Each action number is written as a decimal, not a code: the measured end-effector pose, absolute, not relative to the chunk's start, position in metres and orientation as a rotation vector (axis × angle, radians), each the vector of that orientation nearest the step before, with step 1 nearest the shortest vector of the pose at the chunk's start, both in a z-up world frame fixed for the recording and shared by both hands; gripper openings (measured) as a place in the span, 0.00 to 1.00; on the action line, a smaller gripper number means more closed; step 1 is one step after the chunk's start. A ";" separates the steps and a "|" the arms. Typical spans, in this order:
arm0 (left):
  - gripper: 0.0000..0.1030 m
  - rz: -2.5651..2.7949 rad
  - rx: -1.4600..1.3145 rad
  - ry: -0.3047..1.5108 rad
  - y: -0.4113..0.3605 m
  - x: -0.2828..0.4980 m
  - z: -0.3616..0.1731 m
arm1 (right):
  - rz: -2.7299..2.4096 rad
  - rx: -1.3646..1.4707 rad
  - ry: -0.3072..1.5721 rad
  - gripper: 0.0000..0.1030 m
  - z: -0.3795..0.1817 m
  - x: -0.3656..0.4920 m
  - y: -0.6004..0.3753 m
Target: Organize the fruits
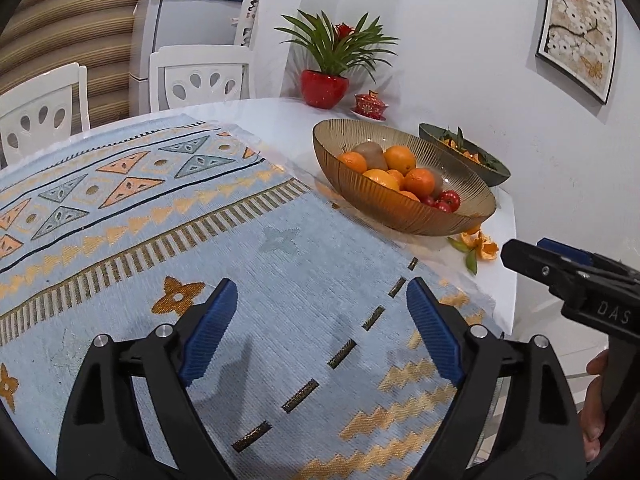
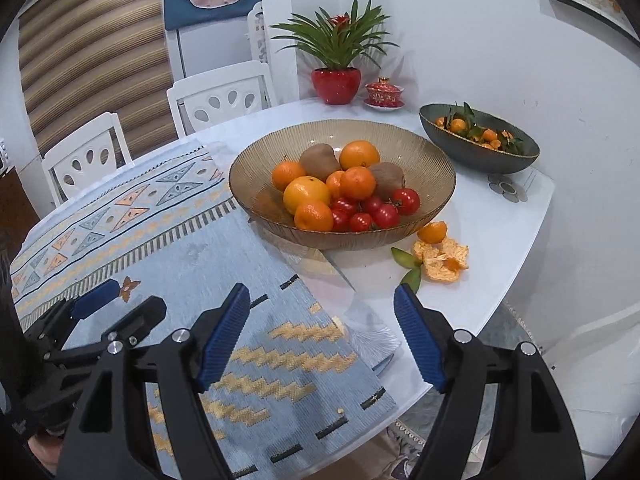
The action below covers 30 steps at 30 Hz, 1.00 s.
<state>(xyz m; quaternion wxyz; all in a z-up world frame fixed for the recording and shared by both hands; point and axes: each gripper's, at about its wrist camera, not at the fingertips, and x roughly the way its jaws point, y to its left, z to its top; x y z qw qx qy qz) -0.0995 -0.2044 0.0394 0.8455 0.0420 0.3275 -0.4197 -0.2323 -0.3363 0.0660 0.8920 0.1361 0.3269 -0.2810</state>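
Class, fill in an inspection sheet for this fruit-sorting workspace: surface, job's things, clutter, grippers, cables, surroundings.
Surface: white table, partly covered by a blue patterned cloth.
Job's things: amber glass bowl holding oranges, kiwis and tomatoes; dark bowl of leafy tangerines; loose tangerine on the table.
Clutter: orange peel and leaves beside the amber bowl.
Grippers: left gripper open, empty; right gripper open, empty.
Cables: nothing seen.
Surroundings: potted plant, red lidded cup, white chairs, wall picture.

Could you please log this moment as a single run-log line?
left gripper: open, empty | right gripper: open, empty | amber bowl: oranges, kiwis, tomatoes | loose mandarin beside peel
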 end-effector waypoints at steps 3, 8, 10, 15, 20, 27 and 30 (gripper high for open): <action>0.86 -0.886 0.105 0.674 -0.205 -0.103 0.040 | -0.587 0.287 0.688 0.72 0.062 -0.231 -0.338; 0.88 -0.872 0.094 0.674 -0.204 -0.102 0.040 | -0.588 0.294 0.692 0.72 0.060 -0.231 -0.340; 0.88 -0.871 0.090 0.679 -0.205 -0.101 0.040 | -0.591 0.295 0.688 0.73 0.060 -0.232 -0.341; 0.88 -0.869 0.090 0.680 -0.205 -0.100 0.039 | -0.589 0.299 0.687 0.73 0.060 -0.233 -0.342; 0.89 -0.865 0.096 0.679 -0.205 -0.100 0.039 | -0.590 0.303 0.687 0.74 0.060 -0.235 -0.343; 0.91 -0.860 0.094 0.681 -0.204 -0.100 0.039 | -0.594 0.301 0.688 0.74 0.059 -0.236 -0.343; 0.91 -0.859 0.099 0.678 -0.204 -0.100 0.039 | -0.591 0.303 0.691 0.74 0.059 -0.237 -0.343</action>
